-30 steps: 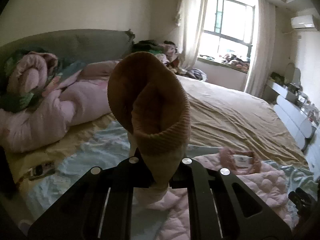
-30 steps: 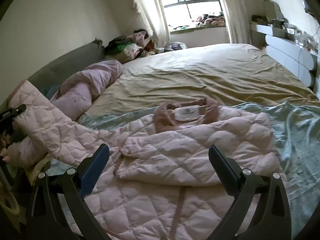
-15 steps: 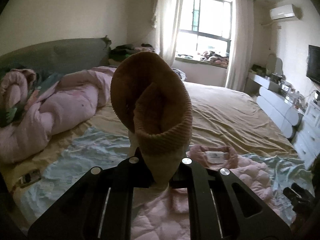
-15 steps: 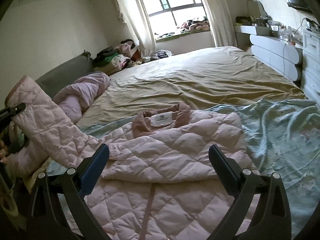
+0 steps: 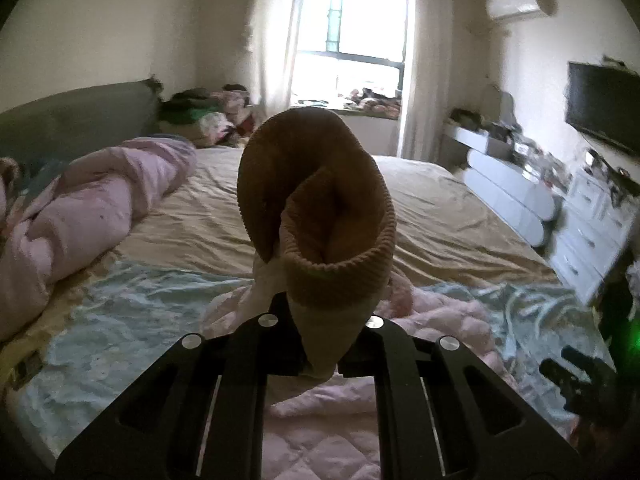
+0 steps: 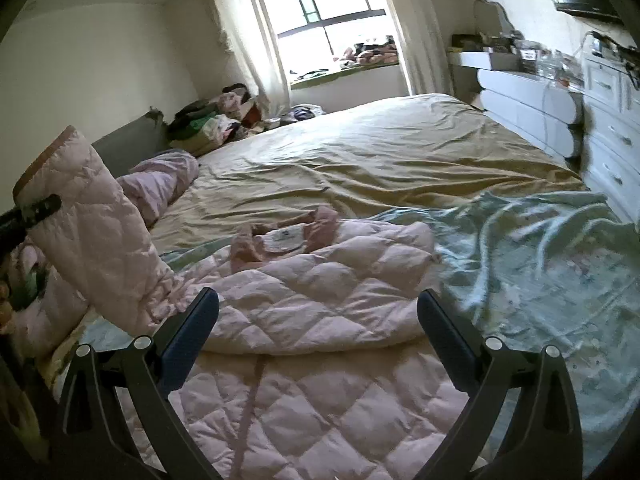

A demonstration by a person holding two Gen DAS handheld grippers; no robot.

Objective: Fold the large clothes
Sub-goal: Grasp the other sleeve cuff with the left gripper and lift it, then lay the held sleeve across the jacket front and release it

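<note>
Pale pink quilted padded jacket (image 6: pixel 320 320) spread on a rumpled bed (image 6: pixel 380 160), left gripper (image 5: pixel 320 360) clamped on its brown ribbed sleeve cuff (image 5: pixel 320 220), sleeve lifted, right gripper (image 6: pixel 318 320) spread wide, apparently just above the jacket's body, holding nothing.

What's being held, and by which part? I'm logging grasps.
The left gripper holds the pink quilted jacket by its brown ribbed sleeve cuff; the right gripper holds nothing.
</note>
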